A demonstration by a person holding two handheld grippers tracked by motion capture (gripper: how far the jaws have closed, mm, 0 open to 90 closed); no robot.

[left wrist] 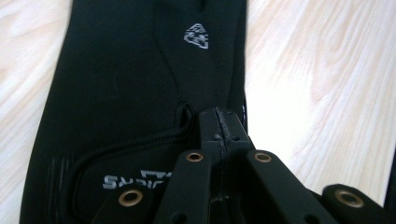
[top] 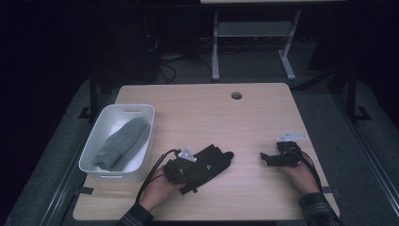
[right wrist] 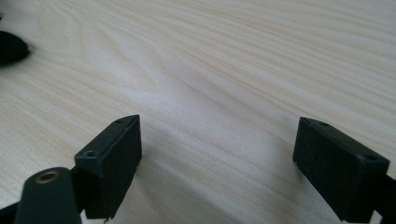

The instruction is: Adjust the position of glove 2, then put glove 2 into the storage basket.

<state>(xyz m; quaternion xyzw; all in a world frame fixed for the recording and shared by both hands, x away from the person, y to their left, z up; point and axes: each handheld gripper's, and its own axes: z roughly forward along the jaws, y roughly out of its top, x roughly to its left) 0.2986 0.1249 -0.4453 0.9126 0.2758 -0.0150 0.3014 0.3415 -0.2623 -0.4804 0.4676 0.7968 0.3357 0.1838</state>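
Halfway: grey glove [top: 123, 142] already in white bin [top: 141, 123], black glove [top: 212, 161] on table [top: 254, 117] pinched at cuff by left gripper [left wrist: 219, 122], right gripper [right wrist: 217, 163] spread, idle, well apart.

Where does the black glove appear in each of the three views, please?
High view: black glove lower centre, under the left gripper.
Left gripper view: upper left and centre, at the shut jaws.
Right gripper view: a dark tip at the upper left edge, probably the glove.
Shared landmark: wooden table.
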